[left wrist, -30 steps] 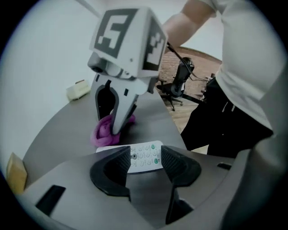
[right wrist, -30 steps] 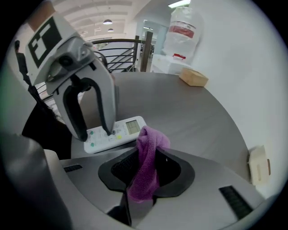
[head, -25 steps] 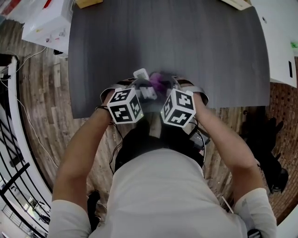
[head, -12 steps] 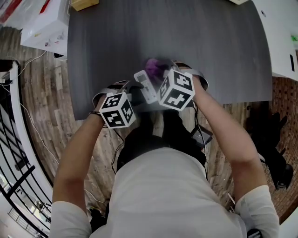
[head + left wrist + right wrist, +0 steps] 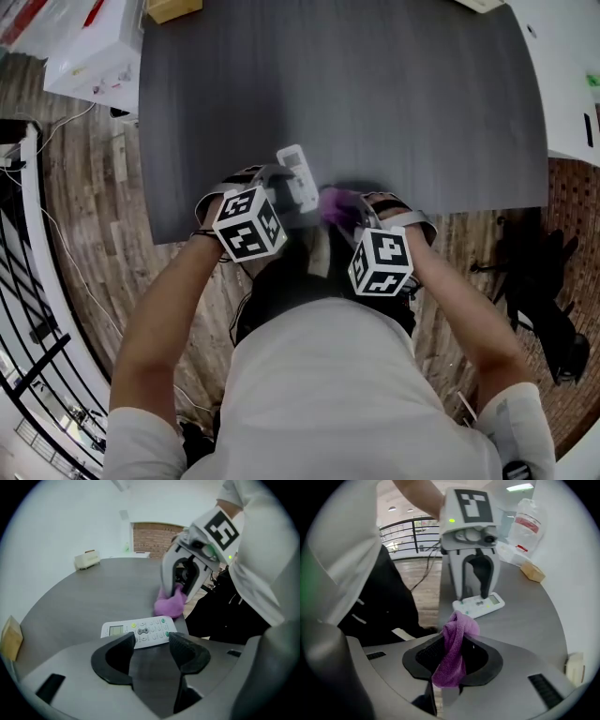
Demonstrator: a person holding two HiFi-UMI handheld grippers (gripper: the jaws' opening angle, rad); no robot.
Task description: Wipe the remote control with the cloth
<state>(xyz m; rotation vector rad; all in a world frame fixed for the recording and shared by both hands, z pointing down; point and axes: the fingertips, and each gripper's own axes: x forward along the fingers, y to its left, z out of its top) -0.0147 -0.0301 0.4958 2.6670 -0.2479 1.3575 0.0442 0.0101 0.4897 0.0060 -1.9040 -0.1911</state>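
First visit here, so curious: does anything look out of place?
Nothing spilled or broken. The remote lies slanted by the edge of the table; the right gripper has the cloth bunched in its jaws.

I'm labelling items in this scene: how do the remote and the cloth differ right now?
The remote is white; the cloth is purple. The remote lies flat on the table, buttons up; the cloth is bunched and clamped in the right gripper. The remote is a stiff slab; the cloth looks limp and folded. Both are close together near the table's front edge.
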